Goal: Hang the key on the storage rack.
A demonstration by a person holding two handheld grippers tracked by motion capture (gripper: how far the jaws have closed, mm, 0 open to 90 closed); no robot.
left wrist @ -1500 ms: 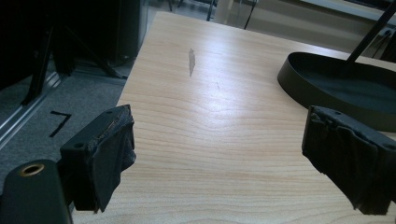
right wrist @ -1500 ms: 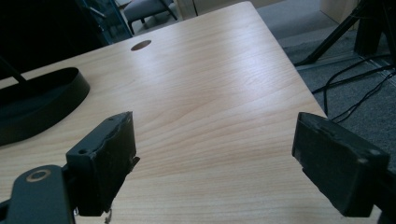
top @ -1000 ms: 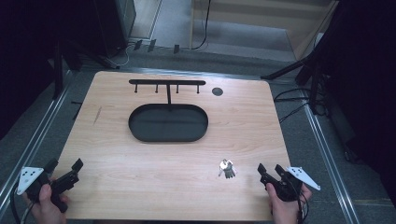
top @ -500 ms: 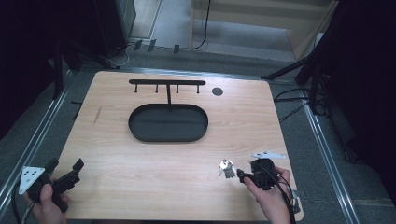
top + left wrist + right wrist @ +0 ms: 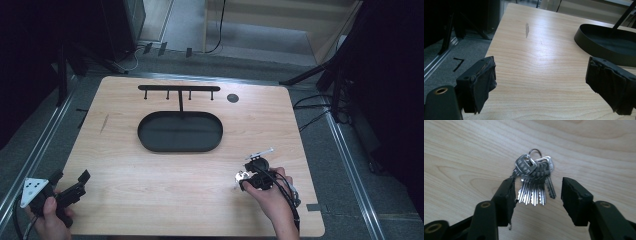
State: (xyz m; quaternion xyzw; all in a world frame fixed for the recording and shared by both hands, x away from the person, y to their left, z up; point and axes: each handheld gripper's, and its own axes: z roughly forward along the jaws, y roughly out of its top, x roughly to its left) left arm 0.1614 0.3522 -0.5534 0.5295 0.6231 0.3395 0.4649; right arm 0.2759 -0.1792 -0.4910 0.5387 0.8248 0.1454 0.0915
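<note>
Right gripper (image 5: 537,195) moved over metal keys (image 5: 535,182) (jaws closing).

A: Between the right gripper (image 5: 537,202) pads we see a bunch of keys (image 5: 535,182), bright glossy metal on a thin wire ring.

B: Under them the table (image 5: 461,150) looks like pale wood grain, smooth with a soft sheen. Ahead of the left gripper (image 5: 541,87), we see a matt black tray (image 5: 599,50); the 2 pads look rough, frayed.
</note>
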